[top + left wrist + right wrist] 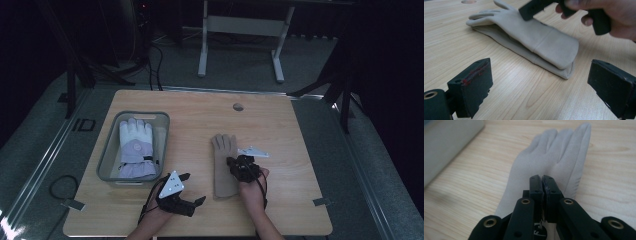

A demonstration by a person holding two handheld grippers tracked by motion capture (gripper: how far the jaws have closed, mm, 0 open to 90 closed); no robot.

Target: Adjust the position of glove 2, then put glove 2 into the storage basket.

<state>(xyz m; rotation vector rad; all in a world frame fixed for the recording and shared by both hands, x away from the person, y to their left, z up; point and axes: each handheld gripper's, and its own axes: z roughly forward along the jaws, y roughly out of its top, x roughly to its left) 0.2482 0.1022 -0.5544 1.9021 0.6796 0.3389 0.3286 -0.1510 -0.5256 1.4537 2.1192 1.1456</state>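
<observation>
A tan glove (223,165) lies flat in the middle of the wooden table (280,130), fingers pointing away from me. In the left gripper view the tan glove (541,40) looks like two layers stacked. My right gripper (236,164) hovers over the glove's right side, and its jaws (542,178) are shut with nothing between them. In the right gripper view the tan glove (554,157) spreads out just beyond the tips. My left gripper (192,188) rests near the front edge, left of the cuff. The left gripper (540,70) stands wide open and empty, facing the cuff.
A grey basket (107,150) at the table's left holds a white and lavender glove (135,147). A small round hole (238,106) sits near the table's far edge. A white desk frame (240,30) stands on the floor behind.
</observation>
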